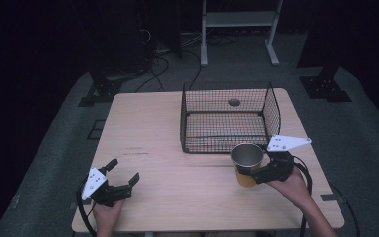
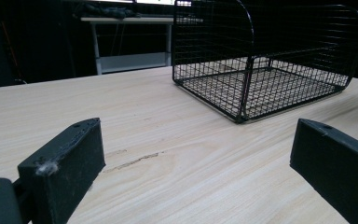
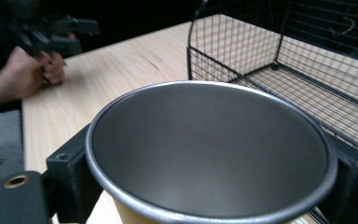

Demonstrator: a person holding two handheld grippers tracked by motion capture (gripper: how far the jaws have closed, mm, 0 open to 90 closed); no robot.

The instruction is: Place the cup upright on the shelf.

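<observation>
Resting low at the lower left of the high view, the left gripper [image 1: 124, 171] is lying on the wooden table [image 1: 148, 133] in the person's left hand [image 1: 107, 213], its jaws standing wide apart with nothing between them. In the left gripper view the two black jaws are rising from the bottom corners, with bare wood showing in the gap.

Sitting at the lower right of the high view, the right gripper [image 1: 247, 174] is being held by the right hand [image 1: 294, 185], and its jaws are clamping a metal cup [image 1: 246, 164] from both sides. The cup is standing upright, with a silver rim and inside and a yellow-orange outer wall, just in front of the wire basket [image 1: 224, 118]. Whether its base is touching the table I cannot tell. In the right gripper view the cup's [image 3: 209, 149] open mouth is taking up the middle and lower part of the frame, with a black jaw pressing at each side; the left hand [image 3: 32, 70] and its gripper are showing at the upper left.

Farther back, the black basket is standing on the table in the upper centre of the high view. Beyond the table, white frame legs [image 1: 239, 29] and cables [image 1: 153, 64] are lying on the grey floor at the top of the frame.
</observation>
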